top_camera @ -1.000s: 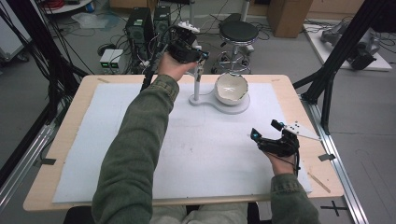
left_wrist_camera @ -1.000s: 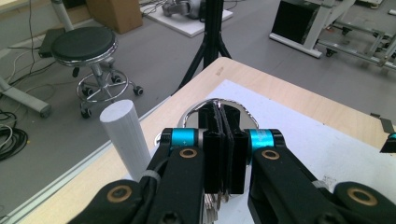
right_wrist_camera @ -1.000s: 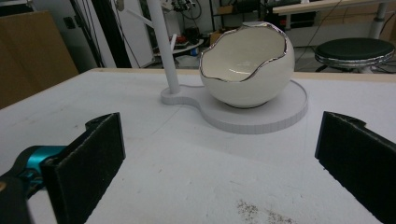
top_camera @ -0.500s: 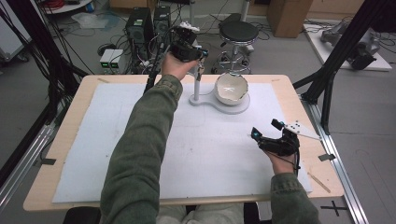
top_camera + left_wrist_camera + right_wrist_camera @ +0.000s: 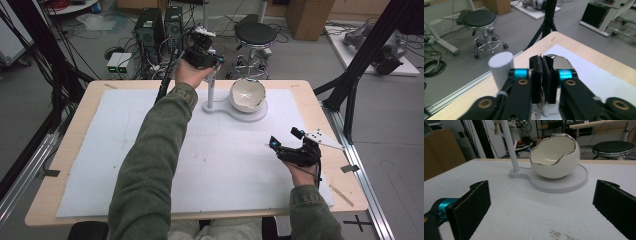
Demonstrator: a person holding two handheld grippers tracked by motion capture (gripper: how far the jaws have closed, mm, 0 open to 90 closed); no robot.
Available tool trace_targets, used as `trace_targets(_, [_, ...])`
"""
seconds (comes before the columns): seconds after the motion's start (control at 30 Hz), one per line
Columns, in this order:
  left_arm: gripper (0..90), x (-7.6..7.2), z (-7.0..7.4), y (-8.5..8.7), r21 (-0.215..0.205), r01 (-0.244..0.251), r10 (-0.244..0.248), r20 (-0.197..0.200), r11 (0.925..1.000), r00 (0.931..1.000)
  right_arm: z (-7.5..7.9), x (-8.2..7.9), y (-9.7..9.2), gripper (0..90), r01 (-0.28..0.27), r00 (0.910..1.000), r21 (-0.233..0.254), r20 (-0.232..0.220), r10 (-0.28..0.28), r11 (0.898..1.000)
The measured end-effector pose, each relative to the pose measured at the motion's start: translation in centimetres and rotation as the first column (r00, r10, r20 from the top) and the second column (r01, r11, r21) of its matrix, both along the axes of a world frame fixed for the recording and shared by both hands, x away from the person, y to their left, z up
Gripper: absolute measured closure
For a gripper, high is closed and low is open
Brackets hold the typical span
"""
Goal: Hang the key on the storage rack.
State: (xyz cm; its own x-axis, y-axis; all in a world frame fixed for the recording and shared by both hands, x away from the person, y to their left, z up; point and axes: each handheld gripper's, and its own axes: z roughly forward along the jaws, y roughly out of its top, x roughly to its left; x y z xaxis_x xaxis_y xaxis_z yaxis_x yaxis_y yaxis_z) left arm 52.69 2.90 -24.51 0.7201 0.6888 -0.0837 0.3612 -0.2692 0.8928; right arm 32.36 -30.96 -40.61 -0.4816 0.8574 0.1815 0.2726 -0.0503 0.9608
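A white stand [image 5: 220, 107] at the table's far middle has an upright post [image 5: 211, 92] and a round base that carries an egg-shaped white bowl [image 5: 247, 95] with a silver rim. My left gripper [image 5: 214, 61] is raised at the post's top. In the left gripper view its jaws are pressed together [image 5: 542, 58] on a thin metal piece, with the post top [image 5: 500, 67] just beside them. The right gripper view shows a key [image 5: 496, 128] hanging by the post [image 5: 510, 147]. My right gripper [image 5: 285, 138] rests open at the table's right, facing the bowl [image 5: 554, 157].
A white mat [image 5: 120, 150] covers most of the wooden table [image 5: 75, 130]. A black stool [image 5: 255, 35], computer towers [image 5: 155, 27] and cables stand on the floor behind. A black frame leg [image 5: 350, 95] rises at the right edge.
The left gripper stays at the post's top with only a slight shift. The right gripper has not moved.
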Motion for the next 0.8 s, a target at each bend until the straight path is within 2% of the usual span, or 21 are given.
trace_targets(0.03, [78.1,0.0,0.0,0.0,0.000,0.000,0.000,0.000,1.0000,1.0000,0.0,0.0,0.0,0.5,-0.002,1.0000,-0.003,0.001,0.002,1.000])
trace_targets(0.07, [71.7,-0.1,0.1,0.3,-0.045,0.022,-0.024,-0.044,0.9987,0.9987,0.0,0.0,0.0,0.5,-0.003,1.0000,-0.003,0.001,0.003,1.000])
trace_targets(0.1, [65.2,-0.1,0.1,0.4,-0.060,0.030,-0.033,-0.058,0.9977,0.9978,0.0,0.0,0.1,0.5,-0.002,1.0000,-0.002,0.001,0.002,1.000])
trace_targets(0.27, [52.9,-0.7,0.3,0.8,-0.082,0.048,-0.054,-0.067,0.9955,0.9963,0.0,0.0,0.2,0.5,-0.004,1.0000,-0.005,-0.003,0.004,1.000])
trace_targets(0.33, [45.9,-0.9,0.2,1.2,-0.071,0.027,-0.032,-0.071,0.9971,0.9969,0.0,0.0,0.2,0.5,-0.004,1.0000,-0.004,-0.002,0.004,1.000])
trace_targets(0.43, [33.3,-1.2,0.2,1.6,-0.055,0.032,-0.036,-0.067,0.9980,0.9971,-0.1,0.1,0.2,0.5,-0.007,1.0000,-0.010,0.002,0.007,1.000])
trace_targets(0.47, [29.3,-1.6,0.1,2.0,-0.050,0.018,-0.020,-0.041,0.9986,0.9990,-0.1,0.1,0.2,0.5,-0.007,1.0000,-0.011,-0.001,0.007,1.000])
trace_targets(0.53, [22.9,-1.9,-0.2,2.6,-0.042,0.009,-0.011,-0.039,0.9991,0.9992,-0.1,0.2,0.2,0.5,-0.003,1.0000,-0.010,-0.002,0.003,1.000])
trace_targets(0.63, [17.5,-2.1,-0.8,3.5,-0.041,-0.010,0.008,-0.048,0.9991,0.9988,-0.1,0.2,0.2,0.5,-0.001,1.0000,-0.011,-0.001,0.000,1.000])
trace_targets(0.8, [5.8,-2.7,-1.3,4.8,-0.060,-0.047,0.045,-0.035,0.9971,0.9984,-0.2,0.3,0.3,0.5,0.000,1.0000,-0.018,0.002,0.000,1.000])
